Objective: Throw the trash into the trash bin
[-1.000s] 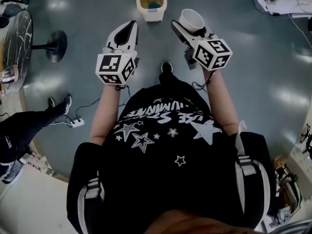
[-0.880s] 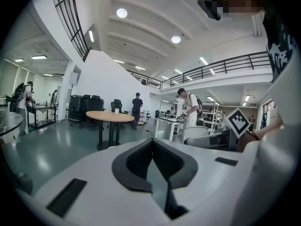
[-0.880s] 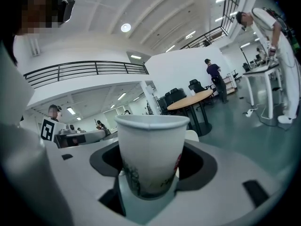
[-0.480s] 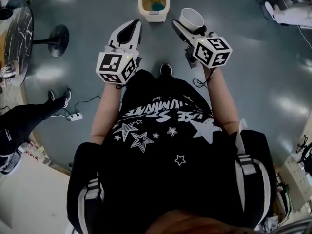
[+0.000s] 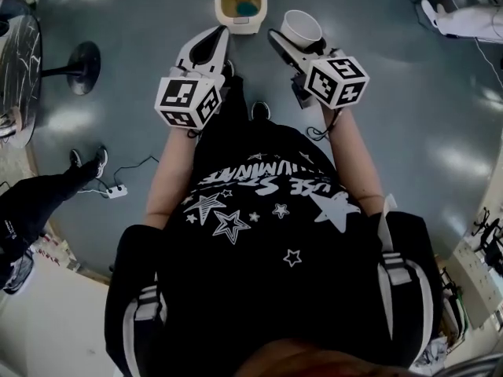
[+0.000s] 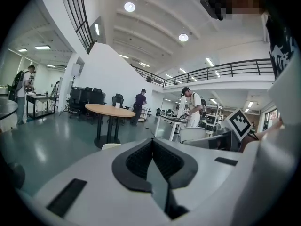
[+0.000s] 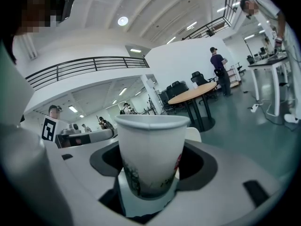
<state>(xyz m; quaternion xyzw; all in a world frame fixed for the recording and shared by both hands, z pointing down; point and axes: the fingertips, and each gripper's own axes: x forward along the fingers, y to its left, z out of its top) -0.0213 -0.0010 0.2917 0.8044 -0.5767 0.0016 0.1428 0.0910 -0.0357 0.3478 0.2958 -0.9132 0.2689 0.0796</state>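
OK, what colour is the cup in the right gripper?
The cup is white, with dark print near its base; clearest in the right gripper view.

Trash bin [image 5: 240, 27] cut off at top edge, blue item [image 5: 247, 9] inside unidentifiable

Your right gripper [image 5: 289, 44] has a white shell with dark grey ribbed pads. The white paper cup [image 7: 149, 145] in it bears a dark greenish print low on its wall and a red mark on its right side. Your left gripper [image 6: 153, 142] is the same white and dark grey. The marker cube [image 5: 187, 102] on each is white with black square patterns. The cream plastic trash bin [image 5: 240, 27], far on the floor, shows a teal patch [image 5: 247, 9] inside. Your black T-shirt [image 5: 267, 210] carries white stars and white lettering. The glossy floor [image 5: 409, 116] is grey-blue.
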